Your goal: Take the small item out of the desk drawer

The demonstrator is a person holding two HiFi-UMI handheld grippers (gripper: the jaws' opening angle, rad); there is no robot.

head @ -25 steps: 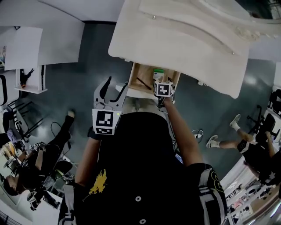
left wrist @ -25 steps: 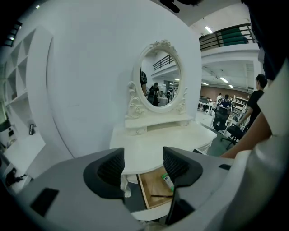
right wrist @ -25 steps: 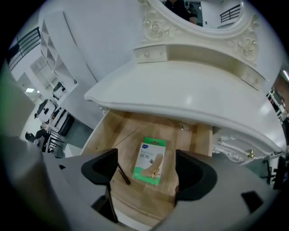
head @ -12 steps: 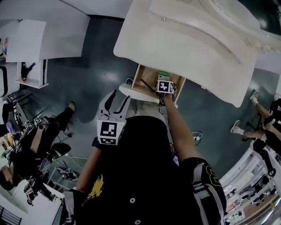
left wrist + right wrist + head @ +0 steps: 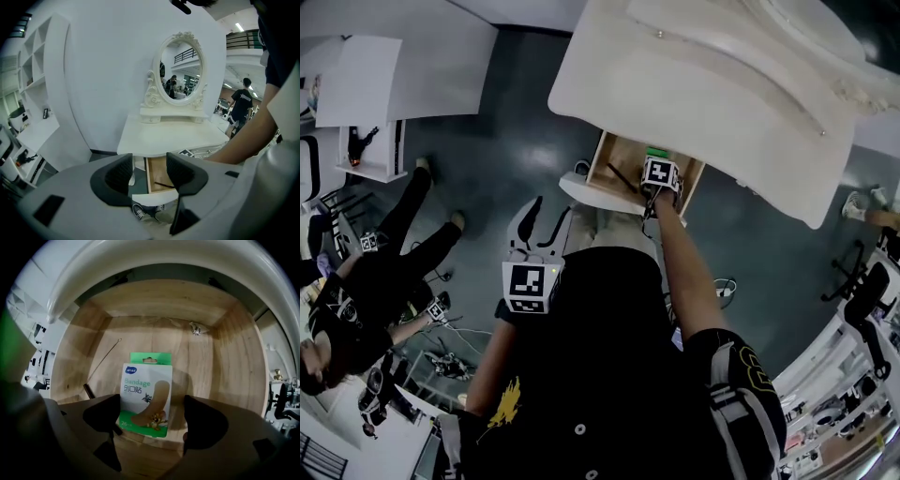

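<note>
The wooden desk drawer (image 5: 211, 366) stands pulled out under the white dressing table. A green and white bandage box (image 5: 146, 394) lies flat on its floor. My right gripper (image 5: 151, 405) is down inside the drawer, open, one jaw on each side of the box with gaps showing. In the head view its marker cube covers most of the bandage box (image 5: 655, 152). My left gripper (image 5: 548, 208) hangs in front of the drawer front (image 5: 595, 195), low at my waist, open with nothing between its fingers. The left gripper (image 5: 149, 171) looks toward the open drawer (image 5: 157, 174).
A thin dark stick (image 5: 101, 363) lies at the drawer's left, a small metal bit (image 5: 195, 327) near the back. The white tabletop (image 5: 712, 84) overhangs the drawer; an oval mirror (image 5: 180, 70) stands on it. White shelves (image 5: 366, 103) and people (image 5: 356, 300) are at left.
My right gripper has reached deeper into the drawer and now covers most of the green box in the head view. The left gripper has stayed by my waist.
</note>
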